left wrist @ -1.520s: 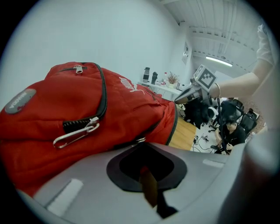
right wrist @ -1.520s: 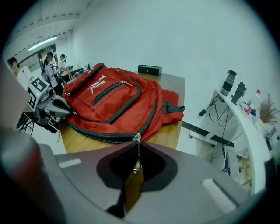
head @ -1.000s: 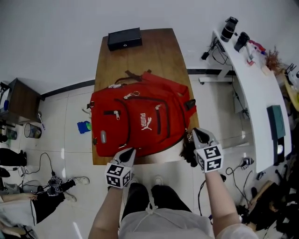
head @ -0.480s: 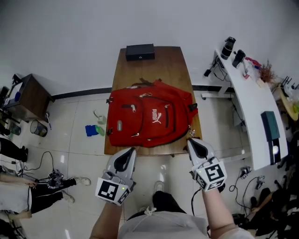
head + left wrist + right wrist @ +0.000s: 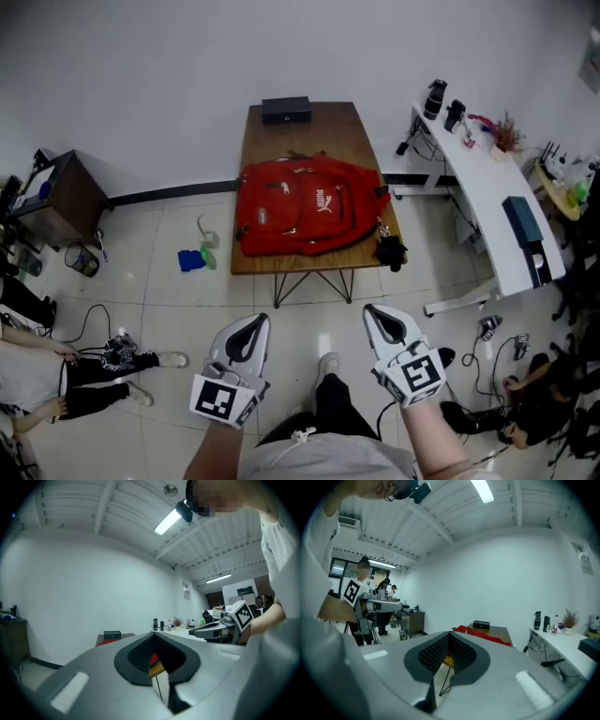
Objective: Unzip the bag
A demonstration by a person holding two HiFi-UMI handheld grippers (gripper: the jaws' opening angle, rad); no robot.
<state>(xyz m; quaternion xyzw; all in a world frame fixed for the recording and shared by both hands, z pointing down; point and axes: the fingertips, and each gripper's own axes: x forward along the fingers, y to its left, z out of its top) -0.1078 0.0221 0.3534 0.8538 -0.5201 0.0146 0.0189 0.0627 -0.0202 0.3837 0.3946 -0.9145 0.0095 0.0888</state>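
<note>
The red backpack (image 5: 309, 217) lies flat on the wooden table (image 5: 309, 127), well ahead of me across the tiled floor. Both grippers are held close to my body, far short of the table. My left gripper (image 5: 251, 323) is shut with nothing in it, and my right gripper (image 5: 377, 314) is shut and empty too. In the left gripper view the jaws (image 5: 153, 635) meet at the tips, with a sliver of the backpack (image 5: 108, 641) beyond. The right gripper view shows its closed tips (image 5: 449, 633) in front of the backpack (image 5: 480, 634) on the table.
A black box (image 5: 286, 110) sits at the table's far end. A black object (image 5: 389, 251) hangs at its near right corner. A white desk (image 5: 478, 187) with bottles runs along the right. A blue item (image 5: 191, 260) lies on the floor; a dark cabinet (image 5: 61, 197) stands left.
I have backed away from the table. Both grippers, which were at the backpack's near edge, are now well apart from it. The backpack has not moved.
</note>
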